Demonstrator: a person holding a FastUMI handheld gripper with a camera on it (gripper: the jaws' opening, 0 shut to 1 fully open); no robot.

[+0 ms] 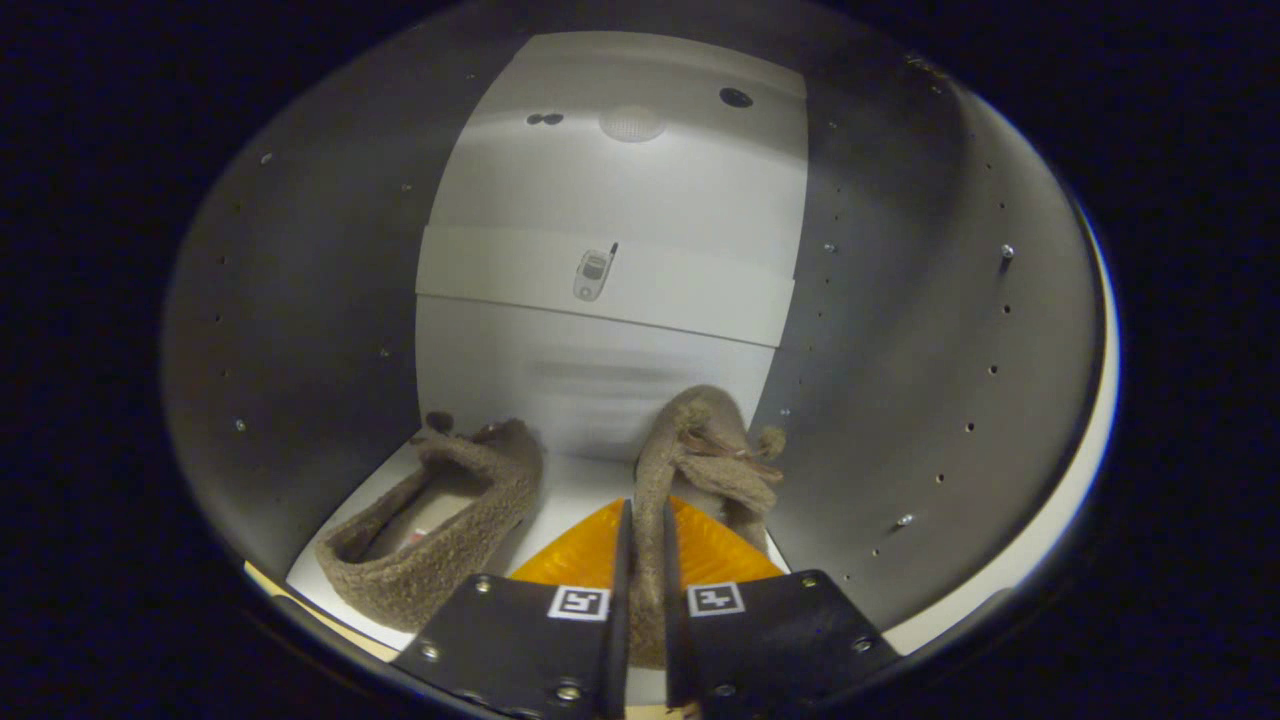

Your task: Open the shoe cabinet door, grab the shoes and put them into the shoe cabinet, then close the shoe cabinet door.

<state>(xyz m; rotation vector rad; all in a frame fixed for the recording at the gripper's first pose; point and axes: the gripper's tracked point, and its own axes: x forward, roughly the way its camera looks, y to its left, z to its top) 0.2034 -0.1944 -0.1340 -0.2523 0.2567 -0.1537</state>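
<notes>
1. The left side wall (300, 300) of the shoe cabinet (610, 280) stood dark and was dotted with a column of shelf-pin holes, presumably so shelves could be set at different heights.
2. One fuzzy brown slipper (440, 520) lay flat on the white cabinet floor (575, 490), sole down and opening up, close to the left wall. It looked already placed, set to that side so as to leave room for its partner.
3. The claw (642, 560) was clamped on the second slipper (700, 460), its two fingers nearly together with the slipper's rim pinched between them. This slipper was held on edge, toe reaching toward the back panel, with a bow or tassel hanging from it. I judged the pinch at the rim the easiest hold on such soft material.
4. Something orange and ribbed (600, 550) showed just behind the fingers; I could not tell what it was.
5. The right side wall (920, 350) carried matching holes and a few screws.
6. Count: two slippers, both inside the cabinet, one resting and one in the grip; one claw; two side walls. The door remained to be shut.
</notes>
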